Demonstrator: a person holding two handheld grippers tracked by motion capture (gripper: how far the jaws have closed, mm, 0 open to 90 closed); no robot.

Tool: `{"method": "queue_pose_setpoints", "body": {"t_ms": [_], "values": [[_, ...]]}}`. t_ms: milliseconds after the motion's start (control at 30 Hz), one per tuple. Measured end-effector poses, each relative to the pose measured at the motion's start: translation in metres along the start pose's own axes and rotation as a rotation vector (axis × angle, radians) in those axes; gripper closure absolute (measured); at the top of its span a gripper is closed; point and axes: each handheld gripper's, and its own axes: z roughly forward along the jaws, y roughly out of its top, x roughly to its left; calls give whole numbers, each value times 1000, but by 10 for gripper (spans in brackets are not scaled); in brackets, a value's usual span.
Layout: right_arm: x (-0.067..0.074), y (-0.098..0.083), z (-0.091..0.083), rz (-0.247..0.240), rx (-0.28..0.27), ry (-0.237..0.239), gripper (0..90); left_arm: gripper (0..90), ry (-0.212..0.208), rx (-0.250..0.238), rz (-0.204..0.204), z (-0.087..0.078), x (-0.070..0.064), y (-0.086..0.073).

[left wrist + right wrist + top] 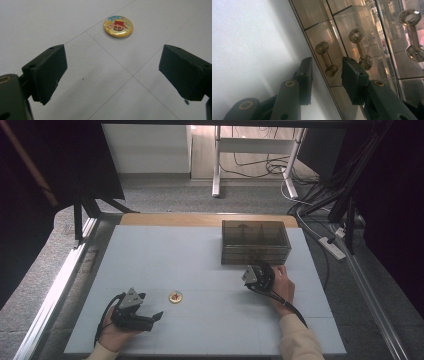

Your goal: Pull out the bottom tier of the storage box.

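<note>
While the right gripper (325, 75) sits at the front of a smoky clear drawer box (255, 241), jaws half open around a small handle (326, 59) without pinching it, the left gripper (112, 72) waits wide open and empty. A cartoon badge (118, 26) lies ahead on the table (210, 330), not yet picked up. No readable writing.

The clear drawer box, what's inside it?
Through the tinted walls of the clear drawer box, dividers and drawer fronts with barbell-shaped handles show, and the compartments in sight look empty. Reflections hide the deeper parts. The right hand-held gripper brackets one handle.
</note>
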Motion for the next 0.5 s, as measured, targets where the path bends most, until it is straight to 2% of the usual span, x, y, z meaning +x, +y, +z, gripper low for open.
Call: {"method": "queue_pose_setpoints", "body": {"t_ms": [367, 500], "values": [[0, 0, 1, -1, 4, -8, 618, 82, 0, 2, 1, 0, 0, 0], [-1, 0, 1, -4, 6, 5, 635, 81, 0, 2, 0, 0, 0, 0]]}}
